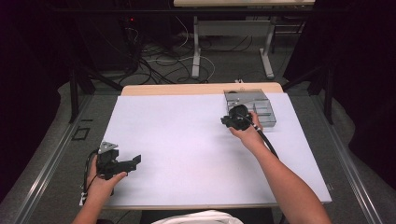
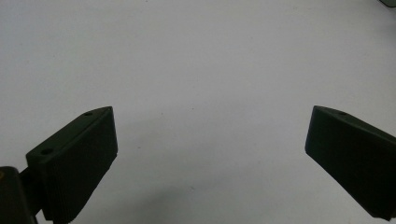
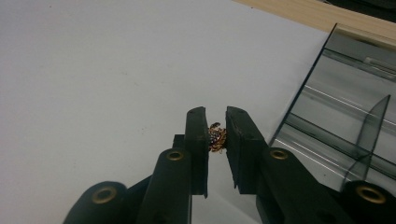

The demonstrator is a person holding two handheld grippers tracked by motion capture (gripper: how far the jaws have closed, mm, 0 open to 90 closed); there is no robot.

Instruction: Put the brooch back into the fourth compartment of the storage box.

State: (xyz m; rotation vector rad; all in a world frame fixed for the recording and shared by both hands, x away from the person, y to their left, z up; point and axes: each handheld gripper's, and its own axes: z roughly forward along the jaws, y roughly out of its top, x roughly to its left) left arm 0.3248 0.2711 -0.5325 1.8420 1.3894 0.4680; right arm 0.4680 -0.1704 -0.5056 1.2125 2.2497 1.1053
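The tabletop (image 1: pixel 187 135), covered by a white sheet, fills the middle of the high view, with a strip of bare wood showing along its far edge at 12 o'clock. At about 2 o'clock on it sits a clear plastic organizer box (image 1: pixel 252 108) with upright dividers; in the right gripper view its near wall and one divider stand just beside the fingers, toward 3 o'clock. The right gripper (image 1: pixel 229 121) hovers at the box's near left corner, and its fingers (image 3: pixel 198 135) are clenched on a small gold-coloured ornament with dark beads, perhaps an earring or brooch (image 3: pixel 216 137), pinched at the very tips. I judge this piece to be very light, stiff but delicate, with thin metal loops that could bend or snag, and smooth enough to slip; a hold across its broad middle with gentle pressure seems safest. The left gripper (image 1: pixel 122 164) rests near the tabletop's near-left corner at 8 o'clock, its fingers (image 2: pixel 79 154) spread wide with nothing between them. Open room lies across the whole white sheet from 9 to 6 o'clock; the box's thin rim and dividers are the edges to clear.
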